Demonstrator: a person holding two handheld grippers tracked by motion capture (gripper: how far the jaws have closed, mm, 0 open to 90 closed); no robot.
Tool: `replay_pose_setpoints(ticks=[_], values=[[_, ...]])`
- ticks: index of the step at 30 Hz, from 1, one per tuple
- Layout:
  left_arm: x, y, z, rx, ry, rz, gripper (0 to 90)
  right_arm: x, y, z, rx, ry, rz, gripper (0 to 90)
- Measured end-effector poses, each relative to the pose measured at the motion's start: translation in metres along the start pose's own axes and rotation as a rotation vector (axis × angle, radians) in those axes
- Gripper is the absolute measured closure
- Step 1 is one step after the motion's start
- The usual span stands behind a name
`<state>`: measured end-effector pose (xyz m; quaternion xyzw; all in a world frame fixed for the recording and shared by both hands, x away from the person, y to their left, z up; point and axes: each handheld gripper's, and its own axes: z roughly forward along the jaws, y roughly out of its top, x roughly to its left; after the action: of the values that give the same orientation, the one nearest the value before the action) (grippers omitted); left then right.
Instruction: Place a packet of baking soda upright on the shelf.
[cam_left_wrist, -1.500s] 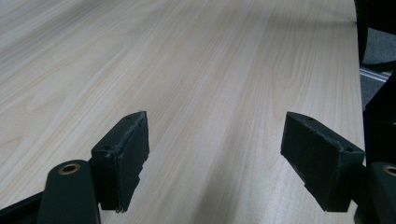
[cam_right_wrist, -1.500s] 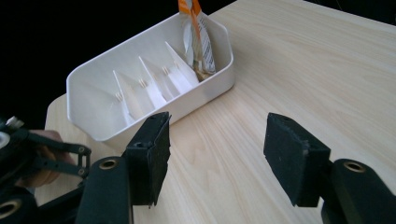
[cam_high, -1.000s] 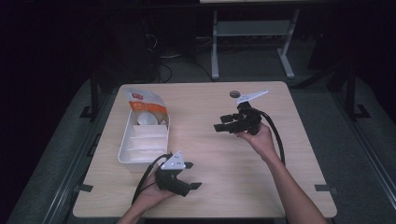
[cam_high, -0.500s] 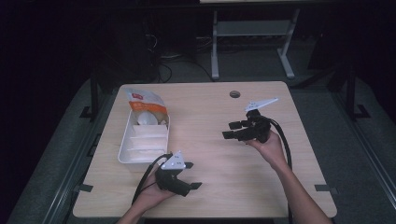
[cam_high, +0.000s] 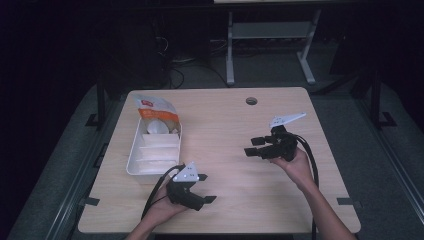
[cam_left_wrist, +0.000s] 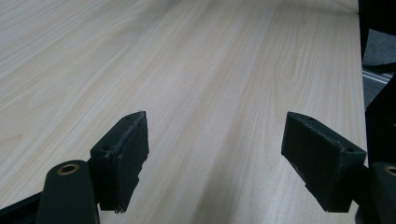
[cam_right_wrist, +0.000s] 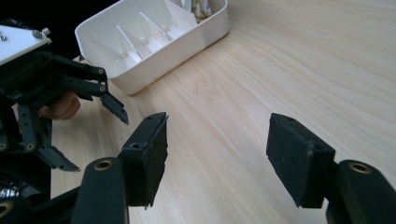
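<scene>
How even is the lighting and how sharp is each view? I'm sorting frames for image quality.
High view: the pale wooden table is evenly lit, the room around it nearly black, and the image is soft. Left gripper view: the near wood grain is sharp, the far end washes out. Right gripper view: the white plastic divided tray is bright but not glaring, and the far tabletop blurs.

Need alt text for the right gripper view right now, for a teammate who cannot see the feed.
The right gripper has its two black jaws wide open with nothing between them, over bare light wooden table. Beyond them sits a white divided tray, and the left gripper, held in a hand, shows at the left edge.
</scene>
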<state>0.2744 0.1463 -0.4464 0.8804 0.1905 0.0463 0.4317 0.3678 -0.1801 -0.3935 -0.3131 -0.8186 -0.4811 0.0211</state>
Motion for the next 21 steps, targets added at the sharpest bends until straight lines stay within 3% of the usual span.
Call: replay_pose_setpoints(ticks=[21], values=[[0.001, 0.000, 0.000, 0.003, -0.001, 0.001, 22.7, 0.010, -0.044, -0.014, 0.026, -0.014, 0.020, 37.2]])
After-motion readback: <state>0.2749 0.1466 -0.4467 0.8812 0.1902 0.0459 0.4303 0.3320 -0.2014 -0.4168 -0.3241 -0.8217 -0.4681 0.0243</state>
